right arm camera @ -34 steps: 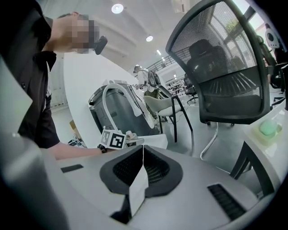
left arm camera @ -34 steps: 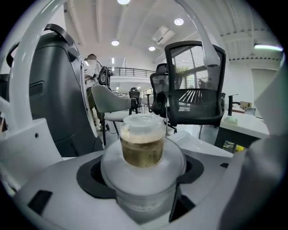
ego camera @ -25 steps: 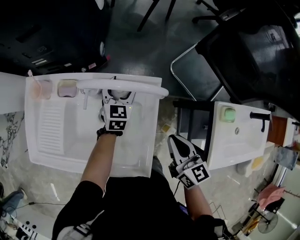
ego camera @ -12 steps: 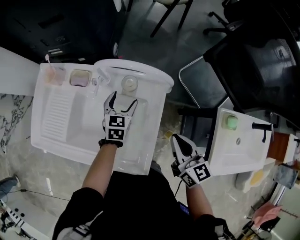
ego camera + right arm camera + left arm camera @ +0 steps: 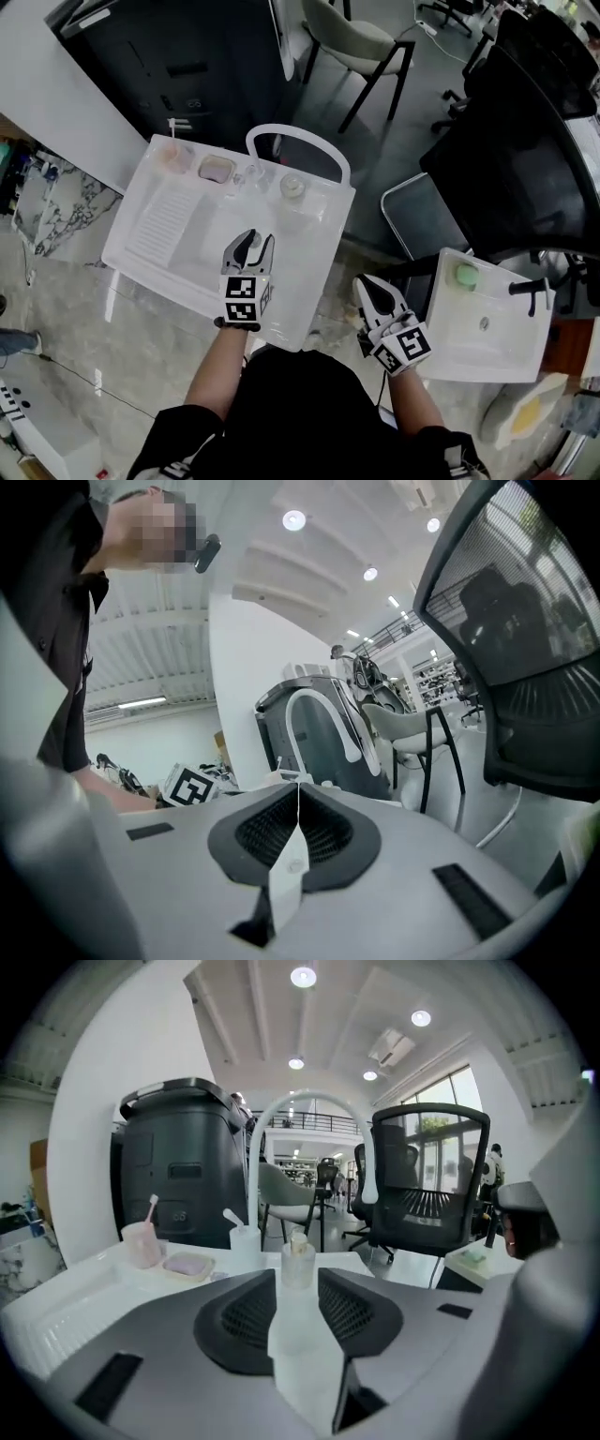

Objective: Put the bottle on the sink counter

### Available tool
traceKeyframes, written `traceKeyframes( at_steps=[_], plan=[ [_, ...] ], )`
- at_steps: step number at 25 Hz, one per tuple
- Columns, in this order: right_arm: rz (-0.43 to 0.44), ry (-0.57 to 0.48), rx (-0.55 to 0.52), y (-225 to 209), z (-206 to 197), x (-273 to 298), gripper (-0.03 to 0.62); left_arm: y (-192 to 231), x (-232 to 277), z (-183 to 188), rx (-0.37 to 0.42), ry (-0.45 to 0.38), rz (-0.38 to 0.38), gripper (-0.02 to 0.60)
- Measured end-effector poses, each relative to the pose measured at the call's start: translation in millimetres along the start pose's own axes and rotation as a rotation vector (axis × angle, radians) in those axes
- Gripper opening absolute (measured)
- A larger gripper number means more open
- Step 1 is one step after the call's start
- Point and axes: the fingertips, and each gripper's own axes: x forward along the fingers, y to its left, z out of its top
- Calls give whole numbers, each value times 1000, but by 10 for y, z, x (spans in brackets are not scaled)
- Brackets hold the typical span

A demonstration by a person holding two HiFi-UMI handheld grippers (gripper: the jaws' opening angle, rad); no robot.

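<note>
Two grippers, neither holding anything. The bottle stands on the back ledge of the sink counter, so the task looks done. The left gripper, well apart from it, has jaws slightly parted that have just been closing on nothing. The right gripper hangs idle, jaws together. The left gripper view alone shows the bottle upright; the head view alone shows the separation.

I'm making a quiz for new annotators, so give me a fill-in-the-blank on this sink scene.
The pink cup holds a ____.
The bottle stands ____ on the sink counter.
The right gripper, fingers together, holds ____.
Missing words: toothbrush; upright; nothing.
</note>
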Motion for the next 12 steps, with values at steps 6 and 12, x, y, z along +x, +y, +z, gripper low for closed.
traceKeyframes(
  at_steps=[6,12],
  plan=[
    [78,-54,-66,120,224,-75,31,-178,-797,319,-6,-147,51,46],
    [54,-71,-105,179,339,-91,29,-221,-1408,473,-50,-251,98,40]
  ],
)
